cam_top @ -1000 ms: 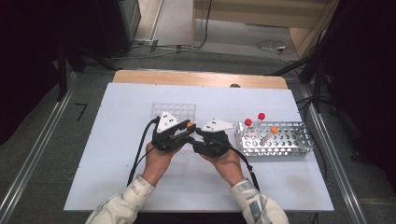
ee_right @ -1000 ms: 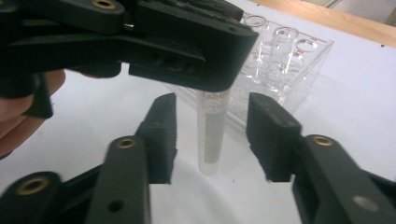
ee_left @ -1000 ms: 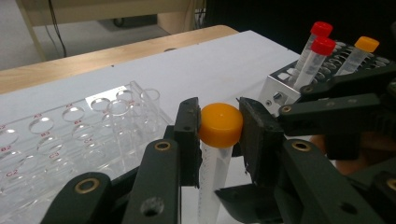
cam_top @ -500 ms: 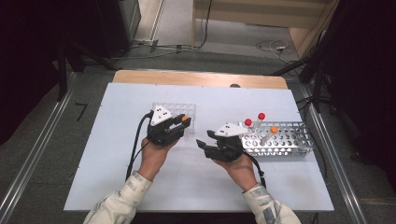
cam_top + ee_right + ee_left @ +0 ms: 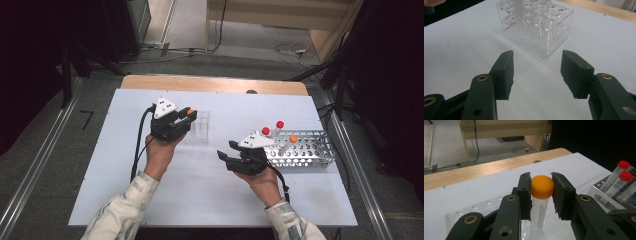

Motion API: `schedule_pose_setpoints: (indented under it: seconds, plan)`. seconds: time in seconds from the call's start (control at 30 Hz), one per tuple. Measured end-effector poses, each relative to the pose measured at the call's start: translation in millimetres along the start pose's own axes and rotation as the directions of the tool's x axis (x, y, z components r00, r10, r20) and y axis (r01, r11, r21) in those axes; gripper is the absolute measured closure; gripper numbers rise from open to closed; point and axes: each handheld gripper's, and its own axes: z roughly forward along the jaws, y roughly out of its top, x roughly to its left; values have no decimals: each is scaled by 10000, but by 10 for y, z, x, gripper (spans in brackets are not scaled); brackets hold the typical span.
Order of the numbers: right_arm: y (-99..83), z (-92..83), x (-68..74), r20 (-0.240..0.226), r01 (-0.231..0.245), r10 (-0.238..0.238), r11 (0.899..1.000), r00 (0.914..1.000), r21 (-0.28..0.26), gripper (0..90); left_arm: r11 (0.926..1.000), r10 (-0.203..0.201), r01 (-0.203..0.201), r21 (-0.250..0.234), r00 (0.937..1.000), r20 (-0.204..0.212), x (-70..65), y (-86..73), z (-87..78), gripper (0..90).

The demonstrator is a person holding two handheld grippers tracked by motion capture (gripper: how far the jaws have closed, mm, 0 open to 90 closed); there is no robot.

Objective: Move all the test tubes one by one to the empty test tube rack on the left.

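Orange-capped tube pinched over the clear rack

In the high view, left of centre, the left gripper [image 5: 189,116] clamps its fingers [image 5: 525,188] on the orange-capped tube [image 5: 541,187] above the clear rack [image 5: 199,128]. Lower right of centre, the right gripper [image 5: 226,152] has just been opening, fingers [image 5: 504,72] spread with nothing between them, beside the metal rack [image 5: 307,150] on the table [image 5: 200,190].

Metal rack [image 5: 320,150] at white table [image 5: 210,200] right holds red-capped tubes [image 5: 279,125]; wooden edge beyond.

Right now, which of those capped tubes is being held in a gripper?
The orange-capped tube that the left gripper clamps by its cap, above the clear rack. The red-capped tubes stand in the metal rack.
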Motion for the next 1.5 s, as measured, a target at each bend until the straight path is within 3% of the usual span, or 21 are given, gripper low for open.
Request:
schedule_pose_setpoints:
  seconds: [0.2,0.47,0.87,1.2,1.5]
  plan:
    - [-6,-19,-19,43,-49,50,10000,10000,-39,426,9999,118,-121,-100,9994,-315,44,101,18,702]
    - [-6,-22,-19,17,-89,89,9999,10000,-61,428,9998,84,-95,-148,9973,-733,132,118,93,701]
    - [-17,-27,-35,65,-124,124,9999,9999,-67,429,9999,111,-106,68,9963,-854,144,14,193,699]
    - [-21,-8,-23,57,-85,85,10000,9999,-24,429,9979,186,-122,632,9947,-1015,131,-257,310,680]
    - [-18,-44,-39,91,-140,141,9999,9999,-89,428,9982,-1,54,601,9960,-891,151,-248,257,599]
